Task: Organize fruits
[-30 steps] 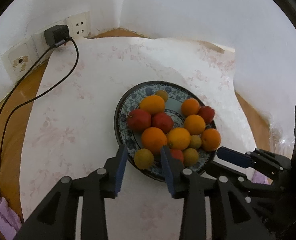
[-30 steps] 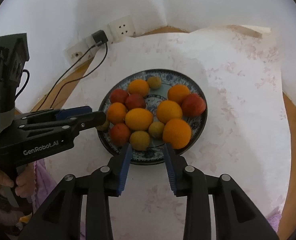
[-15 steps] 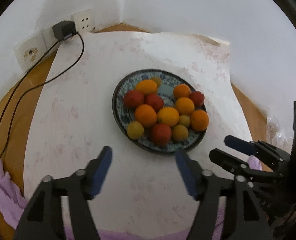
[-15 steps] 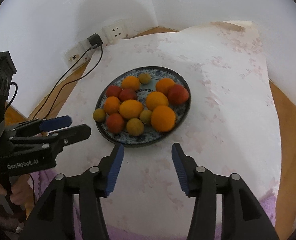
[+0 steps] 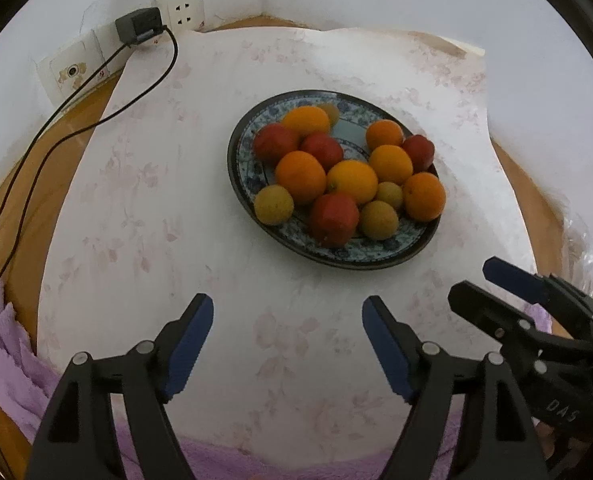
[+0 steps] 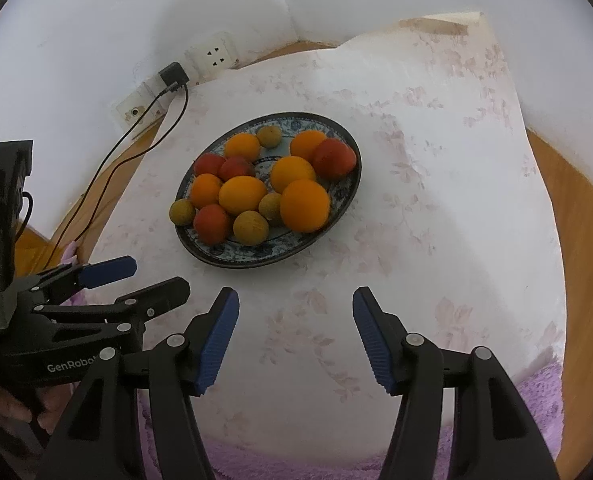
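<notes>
A blue patterned plate (image 5: 252,196) (image 6: 346,184) holds several oranges, red fruits and small yellow-green fruits. A small yellow fruit (image 5: 273,204) (image 6: 182,212) rests on the plate's left rim. My left gripper (image 5: 286,312) hovers over the white cloth, short of the plate; its jaws are opening and nothing is between them. My right gripper (image 6: 294,300) also hangs back from the plate with jaws opening and empty. The right gripper (image 5: 484,280) shows at the lower right of the left wrist view, and the left gripper (image 6: 152,276) at the lower left of the right wrist view.
A white flowered cloth (image 5: 156,220) covers the wooden table (image 5: 20,184). Wall sockets with a black charger (image 5: 138,30) and its cable (image 5: 76,104) sit at the back left. A purple towel (image 5: 12,360) lies along the near edge. White walls close in behind.
Both grippers pulled back from the plate and their jaws spread wide. The small yellow fruit that was between the left jaws now lies on the plate's rim.
</notes>
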`<action>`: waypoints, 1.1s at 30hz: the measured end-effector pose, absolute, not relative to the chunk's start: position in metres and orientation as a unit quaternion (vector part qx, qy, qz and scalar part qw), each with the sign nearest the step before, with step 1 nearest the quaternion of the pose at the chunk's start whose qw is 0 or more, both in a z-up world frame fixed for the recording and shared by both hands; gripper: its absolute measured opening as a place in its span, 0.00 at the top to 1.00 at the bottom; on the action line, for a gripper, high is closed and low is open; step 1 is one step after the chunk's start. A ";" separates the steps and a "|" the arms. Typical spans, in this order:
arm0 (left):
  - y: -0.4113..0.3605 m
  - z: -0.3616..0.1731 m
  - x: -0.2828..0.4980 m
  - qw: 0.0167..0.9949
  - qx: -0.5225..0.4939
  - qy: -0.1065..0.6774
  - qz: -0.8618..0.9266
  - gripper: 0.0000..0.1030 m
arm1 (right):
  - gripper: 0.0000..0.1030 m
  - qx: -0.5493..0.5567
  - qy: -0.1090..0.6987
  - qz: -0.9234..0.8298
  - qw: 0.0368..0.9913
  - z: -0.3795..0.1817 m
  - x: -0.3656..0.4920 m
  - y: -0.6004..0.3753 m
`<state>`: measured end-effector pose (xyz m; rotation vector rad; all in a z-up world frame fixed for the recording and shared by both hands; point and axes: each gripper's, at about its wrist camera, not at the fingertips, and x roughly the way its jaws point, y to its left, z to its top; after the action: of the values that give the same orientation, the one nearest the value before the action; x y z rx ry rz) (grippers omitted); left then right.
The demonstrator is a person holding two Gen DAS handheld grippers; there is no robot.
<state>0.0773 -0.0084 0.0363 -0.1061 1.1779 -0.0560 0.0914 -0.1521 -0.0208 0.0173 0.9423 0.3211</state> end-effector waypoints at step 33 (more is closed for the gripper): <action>-0.012 0.029 0.078 0.824 -0.047 0.563 -0.032 0.15 | 0.41 0.008 0.469 0.135 0.873 -0.033 0.094 -0.153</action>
<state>0.0785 -0.0119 0.0287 -0.1009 1.1979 -0.0681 0.0941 -0.1526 -0.0330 0.0176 0.9798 0.2827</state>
